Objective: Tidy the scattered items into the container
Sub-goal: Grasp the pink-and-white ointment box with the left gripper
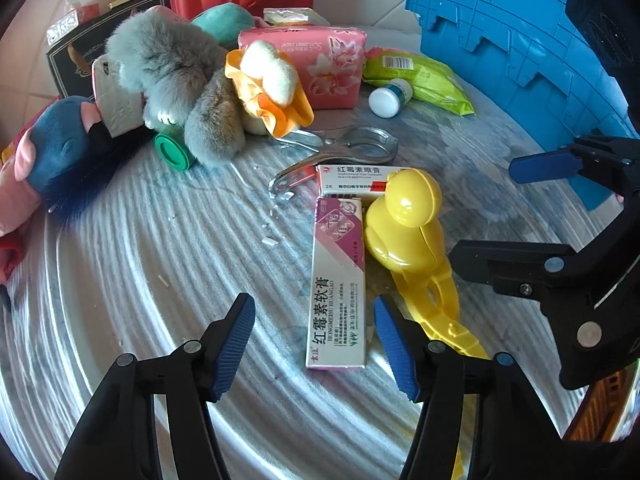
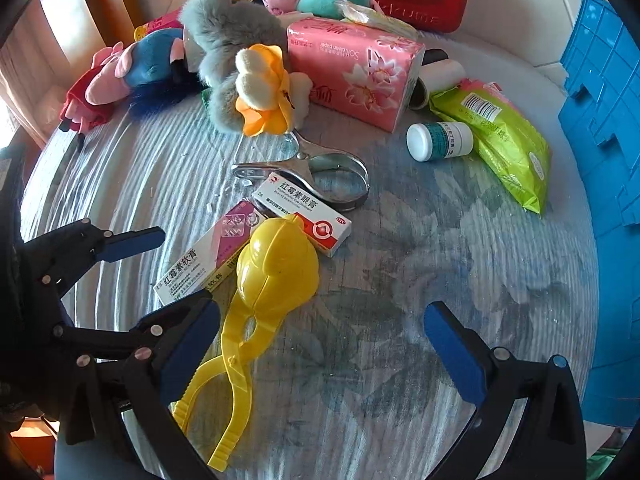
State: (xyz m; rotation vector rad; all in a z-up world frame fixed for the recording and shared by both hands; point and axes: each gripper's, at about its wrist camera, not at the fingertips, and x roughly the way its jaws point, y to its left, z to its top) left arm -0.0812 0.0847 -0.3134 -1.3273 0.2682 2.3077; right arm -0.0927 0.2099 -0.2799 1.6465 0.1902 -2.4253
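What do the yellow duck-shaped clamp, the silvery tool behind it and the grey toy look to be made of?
Yellow duck-shaped clamp: likely hard glossy plastic, with sharp highlights and moulded seams. Silvery tool: probably polished metal, mirror-like. Grey toy: soft plush fur with visible fuzzy fibres.

A long pink and white box (image 1: pixel 338 284) lies flat on the table. At its 3 o'clock lies a yellow duck toy (image 1: pixel 404 220). A big blue bin (image 1: pixel 520 40) stands at 1 o'clock.

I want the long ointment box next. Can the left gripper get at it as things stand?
Probably yes. The long ointment box lies flat between the open fingers of the left gripper, top face clear. The yellow duck tongs crowd its right edge, so that finger has little room.
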